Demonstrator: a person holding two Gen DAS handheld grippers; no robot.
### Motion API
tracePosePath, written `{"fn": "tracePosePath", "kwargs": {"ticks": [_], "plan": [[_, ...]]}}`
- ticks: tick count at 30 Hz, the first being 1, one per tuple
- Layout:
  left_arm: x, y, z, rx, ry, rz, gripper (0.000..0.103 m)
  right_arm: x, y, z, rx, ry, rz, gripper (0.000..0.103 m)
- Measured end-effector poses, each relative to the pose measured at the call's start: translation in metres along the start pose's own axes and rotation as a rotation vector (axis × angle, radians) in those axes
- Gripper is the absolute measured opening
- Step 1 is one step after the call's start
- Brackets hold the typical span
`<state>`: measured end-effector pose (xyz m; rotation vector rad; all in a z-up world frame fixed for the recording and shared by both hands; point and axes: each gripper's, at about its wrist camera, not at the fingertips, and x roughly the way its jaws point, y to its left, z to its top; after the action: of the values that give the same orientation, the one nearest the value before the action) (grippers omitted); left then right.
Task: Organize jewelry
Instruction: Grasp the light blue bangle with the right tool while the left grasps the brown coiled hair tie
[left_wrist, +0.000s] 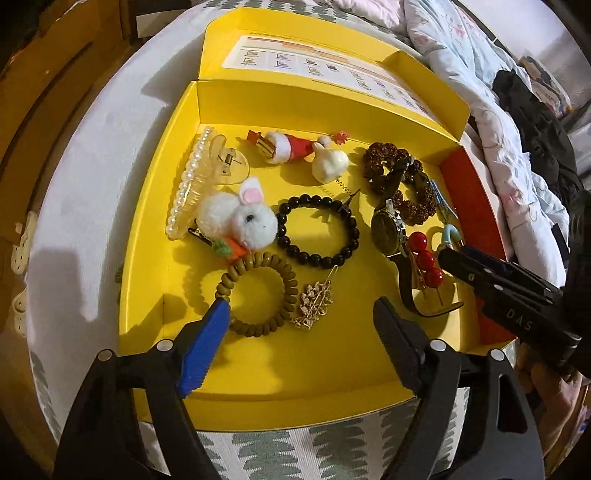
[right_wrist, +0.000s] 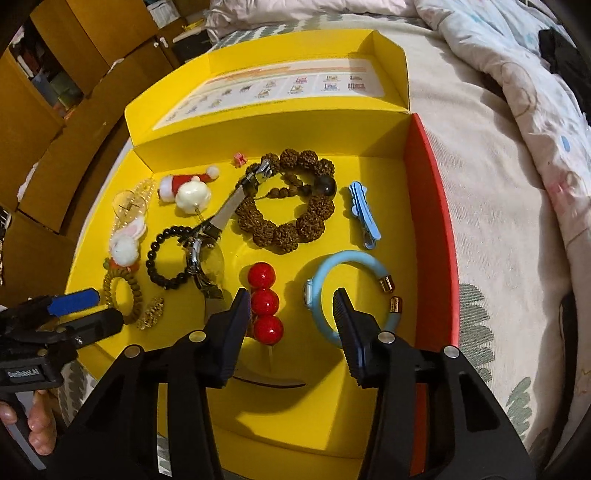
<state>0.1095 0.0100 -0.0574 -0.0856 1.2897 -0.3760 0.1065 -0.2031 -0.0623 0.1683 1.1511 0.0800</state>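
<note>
I see the red ball hairpin (right_wrist: 264, 303) lying in the yellow box (right_wrist: 391, 162), its long line running near to far. My right gripper (right_wrist: 291, 332) is spread wide over it, grasping nothing. My left gripper (left_wrist: 299, 332) is spread too, above the brown coil bracelet (left_wrist: 258, 291). I read "DAS" on the right gripper.

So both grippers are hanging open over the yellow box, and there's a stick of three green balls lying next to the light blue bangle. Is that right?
Not quite: the three balls are red, not green, as the right wrist view shows plainly. The rest holds: the left gripper and the right gripper are both open over the yellow box, and the stick of balls lies beside the light blue bangle.
</note>
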Motion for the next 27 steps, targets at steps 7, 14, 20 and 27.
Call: {"fn": "tracePosePath", "kwargs": {"ticks": [7, 14, 20, 27], "plan": [[0.001, 0.006, 0.006, 0.012, -0.016, -0.004, 0.080, 0.006, 0.000, 0.002, -0.003, 0.001, -0.014, 0.046], [0.013, 0.014, 0.008, 0.000, 0.009, 0.018, 0.080, 0.008, -0.003, 0.003, -0.003, 0.002, -0.018, 0.039], [0.017, 0.016, 0.008, 0.012, 0.020, 0.021, 0.080, 0.007, 0.000, 0.003, -0.013, 0.000, -0.028, 0.031], [0.018, 0.014, 0.010, 0.023, 0.018, 0.013, 0.080, 0.011, -0.002, 0.001, -0.016, 0.013, -0.056, 0.028]]}}
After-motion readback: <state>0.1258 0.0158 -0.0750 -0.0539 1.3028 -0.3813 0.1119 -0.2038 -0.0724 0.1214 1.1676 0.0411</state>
